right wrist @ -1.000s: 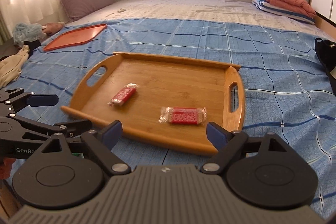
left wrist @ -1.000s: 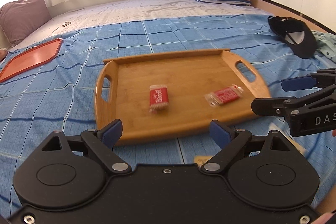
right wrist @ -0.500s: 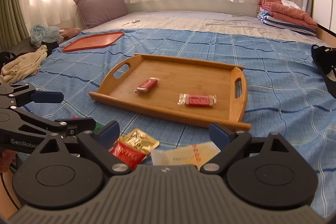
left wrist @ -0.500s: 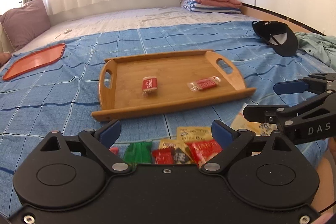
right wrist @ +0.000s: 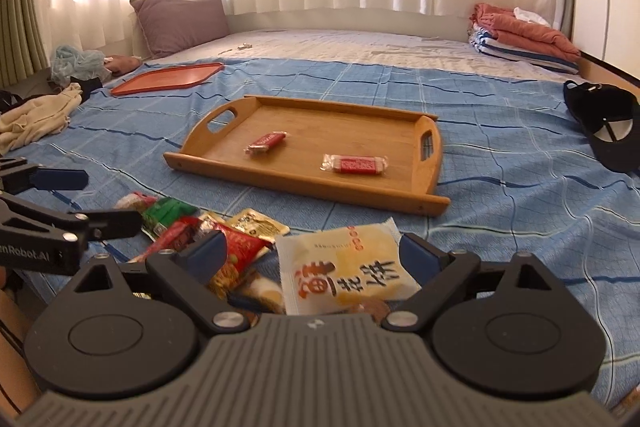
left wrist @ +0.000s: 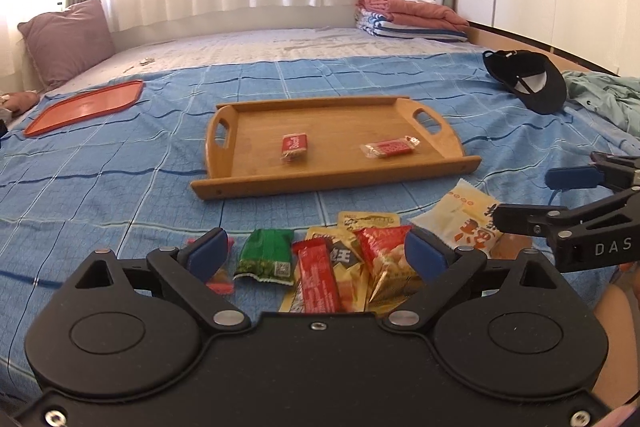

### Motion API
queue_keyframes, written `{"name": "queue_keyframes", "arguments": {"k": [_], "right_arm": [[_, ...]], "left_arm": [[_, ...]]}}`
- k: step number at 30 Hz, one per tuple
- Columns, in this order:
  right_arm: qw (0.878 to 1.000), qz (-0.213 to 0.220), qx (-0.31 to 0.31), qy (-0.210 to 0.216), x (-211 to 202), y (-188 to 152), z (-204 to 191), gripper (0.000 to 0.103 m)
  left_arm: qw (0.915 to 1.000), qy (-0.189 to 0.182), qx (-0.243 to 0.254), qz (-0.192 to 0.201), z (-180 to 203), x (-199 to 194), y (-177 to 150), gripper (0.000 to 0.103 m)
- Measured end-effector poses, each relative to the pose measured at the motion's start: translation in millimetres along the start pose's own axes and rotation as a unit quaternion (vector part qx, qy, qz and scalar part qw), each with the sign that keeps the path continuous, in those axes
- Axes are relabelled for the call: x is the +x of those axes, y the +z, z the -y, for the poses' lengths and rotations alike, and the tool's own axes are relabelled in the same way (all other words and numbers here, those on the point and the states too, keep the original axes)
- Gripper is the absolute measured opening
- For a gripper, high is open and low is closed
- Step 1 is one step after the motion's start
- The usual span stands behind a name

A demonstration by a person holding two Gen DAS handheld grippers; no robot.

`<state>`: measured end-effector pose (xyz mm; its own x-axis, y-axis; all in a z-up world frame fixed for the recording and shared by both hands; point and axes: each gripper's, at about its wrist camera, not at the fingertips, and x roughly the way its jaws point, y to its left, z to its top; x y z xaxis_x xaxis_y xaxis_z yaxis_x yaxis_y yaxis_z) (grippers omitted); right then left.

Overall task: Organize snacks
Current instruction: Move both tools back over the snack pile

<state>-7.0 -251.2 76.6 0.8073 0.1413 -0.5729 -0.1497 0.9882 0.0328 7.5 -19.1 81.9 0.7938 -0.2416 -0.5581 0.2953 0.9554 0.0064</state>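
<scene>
A: Left gripper (left wrist: 316,253), own camera, bottom of frame. Fingers (left wrist: 208,257) spread wide, nothing between the pads. Below the gap: loose snacks on the blue bedspread (left wrist: 100,195).

B: Which snacks?

A: Green packet (left wrist: 266,257) left of centre, red bar (left wrist: 318,277) beside it, red-and-yellow nut packet (left wrist: 386,261) to its right. A pale yellow pouch (left wrist: 460,223) lies further right, partly behind the right gripper (left wrist: 524,197), which enters from the right edge.

B: Right gripper's state?

A: Own camera: right gripper (right wrist: 314,253) low in frame, fingers (right wrist: 418,255) wide apart, gripping nothing. The pale yellow pouch (right wrist: 344,271) sits directly under the gap, lower centre. The left gripper (right wrist: 98,197) shows at the left edge, also parted.

B: Tray?

A: Wooden tray (left wrist: 256,183), centre frame on the bed, beyond the pile and apart from it. Two wrapped items in it: a squat red biscuit pack (left wrist: 295,146) mid-tray, a longer red-labelled clear-wrapped bar (left wrist: 390,148) toward the right handle. Well apart from each other.

B: Surroundings?

A: Orange tray (left wrist: 84,105) upper left, black cap (left wrist: 528,81) upper right, folded towels (left wrist: 408,15) at the back, mauve pillow (left wrist: 66,41) far left.
</scene>
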Motion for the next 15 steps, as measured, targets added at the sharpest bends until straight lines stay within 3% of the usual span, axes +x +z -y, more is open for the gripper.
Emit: {"name": "queue_keyframes", "arguments": {"k": [12,15], "right_arm": [[0.999,-0.007,0.028,-0.04,6.3,-37.8,12.6,0.097],[0.998,-0.002,0.027,-0.052,8.7,-45.0,13.4,0.097]], "left_arm": [[0.9997,0.023,0.01,-0.003,5.7,8.8,-43.2,0.095],[0.9997,0.016,0.02,-0.003,9.0,10.5,-52.7,0.081]]}}
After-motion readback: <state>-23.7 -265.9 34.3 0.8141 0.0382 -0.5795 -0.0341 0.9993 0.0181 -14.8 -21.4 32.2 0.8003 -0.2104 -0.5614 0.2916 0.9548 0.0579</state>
